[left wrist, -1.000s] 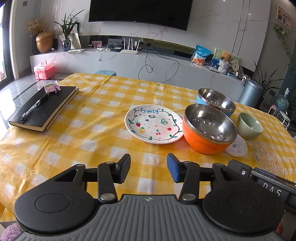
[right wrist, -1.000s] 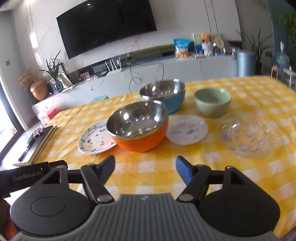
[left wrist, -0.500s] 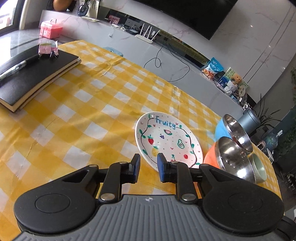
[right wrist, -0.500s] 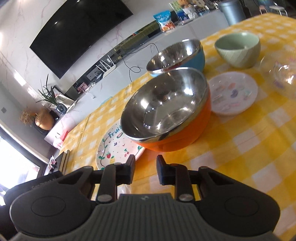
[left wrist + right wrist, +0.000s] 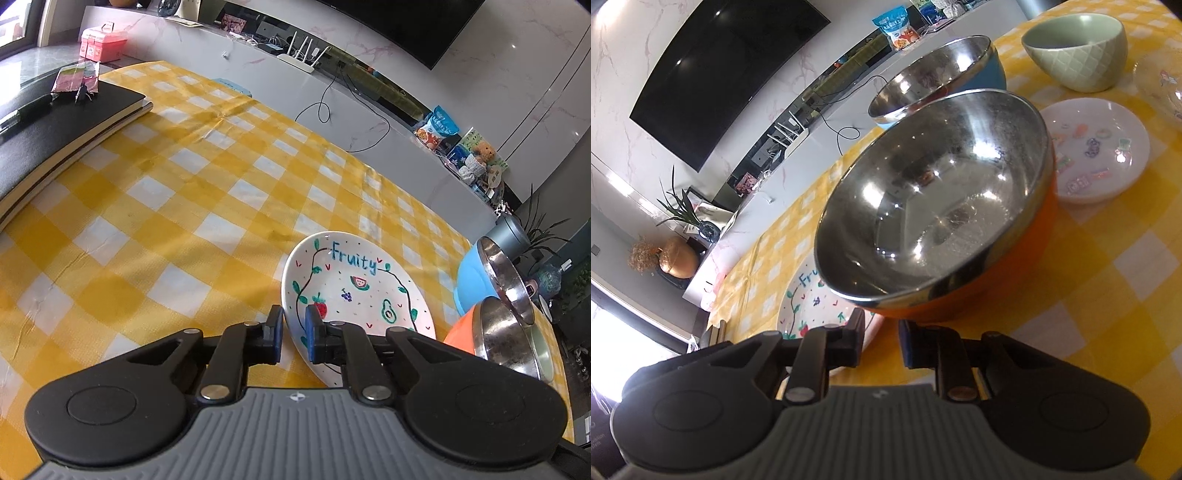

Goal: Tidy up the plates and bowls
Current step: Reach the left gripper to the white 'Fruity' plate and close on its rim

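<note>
The white "Fruity" plate (image 5: 354, 288) lies on the yellow checked tablecloth (image 5: 184, 206). My left gripper (image 5: 294, 334) straddles the plate's near rim, its jaws narrowed around the rim with a small gap showing. The orange steel-lined bowl (image 5: 938, 206) sits right of the plate; it also shows in the left wrist view (image 5: 491, 339). My right gripper (image 5: 881, 339) is at the orange bowl's near lower wall, jaws narrowed but apart, holding nothing. Behind stand a blue steel bowl (image 5: 934, 77) and a green bowl (image 5: 1075, 51). A small white plate (image 5: 1097, 151) lies to the right.
A black notebook (image 5: 62, 125) with a pen and small packets lies at the table's far left. A clear glass plate (image 5: 1167, 85) sits at the right edge. A grey counter with clutter runs behind the table.
Both grippers moved forward and lower. The left now straddles the Fruity plate's rim; the right came close under the orange bowl. Both narrowed from wide open one second ago.
</note>
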`<state>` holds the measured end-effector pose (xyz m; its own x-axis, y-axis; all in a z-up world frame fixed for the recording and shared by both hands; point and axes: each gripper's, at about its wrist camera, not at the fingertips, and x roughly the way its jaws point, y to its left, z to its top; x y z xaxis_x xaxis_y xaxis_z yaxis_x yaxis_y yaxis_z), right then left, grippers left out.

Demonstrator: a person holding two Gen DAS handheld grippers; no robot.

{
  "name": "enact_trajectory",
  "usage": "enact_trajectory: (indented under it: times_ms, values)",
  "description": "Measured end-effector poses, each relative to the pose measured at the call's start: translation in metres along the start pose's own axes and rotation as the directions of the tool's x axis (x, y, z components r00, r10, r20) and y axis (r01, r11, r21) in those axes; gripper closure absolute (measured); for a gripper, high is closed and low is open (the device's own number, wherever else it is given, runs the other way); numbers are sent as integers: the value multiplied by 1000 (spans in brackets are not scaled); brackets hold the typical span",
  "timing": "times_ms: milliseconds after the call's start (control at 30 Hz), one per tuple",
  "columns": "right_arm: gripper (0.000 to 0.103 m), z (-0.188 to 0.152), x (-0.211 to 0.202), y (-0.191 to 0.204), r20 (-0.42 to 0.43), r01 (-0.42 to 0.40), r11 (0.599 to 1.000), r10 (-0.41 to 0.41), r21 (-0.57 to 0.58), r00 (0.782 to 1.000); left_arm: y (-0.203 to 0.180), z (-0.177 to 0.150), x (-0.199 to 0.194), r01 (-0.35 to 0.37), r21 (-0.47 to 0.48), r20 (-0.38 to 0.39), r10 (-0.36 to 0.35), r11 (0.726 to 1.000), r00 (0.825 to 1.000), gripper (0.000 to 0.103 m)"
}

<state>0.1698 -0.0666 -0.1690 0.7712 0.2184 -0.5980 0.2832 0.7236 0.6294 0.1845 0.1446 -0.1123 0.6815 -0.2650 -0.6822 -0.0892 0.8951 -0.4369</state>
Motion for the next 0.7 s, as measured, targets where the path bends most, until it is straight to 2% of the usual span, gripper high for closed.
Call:
enact_trajectory:
  times_ms: [67, 167, 233, 267, 300, 367, 433, 567, 633, 667, 700]
  values:
    - [95, -1, 4, -1, -10, -8, 1000, 8, 8, 1000, 0, 0, 0, 0, 6, -2, 0, 1000, 1000, 90]
    - [95, 0, 2, 0, -12, -6, 1000, 6, -2, 1000, 0, 3, -2, -5, 15, -4, 5, 1000, 1000, 93]
    - [95, 0, 3, 3, -13, -4, 1000, 4, -22, 1000, -2, 3, -6, -17, 26, 0, 17, 1000, 1000, 97]
    - [96, 0, 2, 3, -15, -6, 1000, 6, -25, 1000, -3, 3, -9, -23, 35, 5, 23, 999, 1000, 102]
    - [100, 1, 3, 5, -21, -10, 1000, 10, -27, 1000, -3, 2, -12, -23, 42, 6, 22, 999, 1000, 103]
    - [103, 0, -2, 7, -35, -30, 999, 28, -40, 999, -2, -1, -22, 1, 42, -6, -1, 999, 1000, 103]
    - [103, -3, -11, 10, -39, -68, 995, 66, -71, 997, -5, -7, -30, -15, 57, -15, 16, 998, 1000, 103]
    - [103, -10, -26, 17, -14, -43, 990, 42, -138, 999, -1, -15, -43, -39, 46, 1, 39, 998, 999, 103]
    - [100, -8, -27, 12, -16, -21, 993, 20, -117, 1000, 0, -16, -44, -52, 41, 4, 52, 998, 999, 98]
    - [98, -8, -28, 8, -14, -2, 995, 1, -99, 1000, 1, -15, -44, -56, 38, 8, 55, 998, 998, 90]
    - [92, -6, -27, 4, -14, 10, 997, -11, -79, 1000, 1, -15, -44, -59, 40, 13, 58, 997, 998, 84]
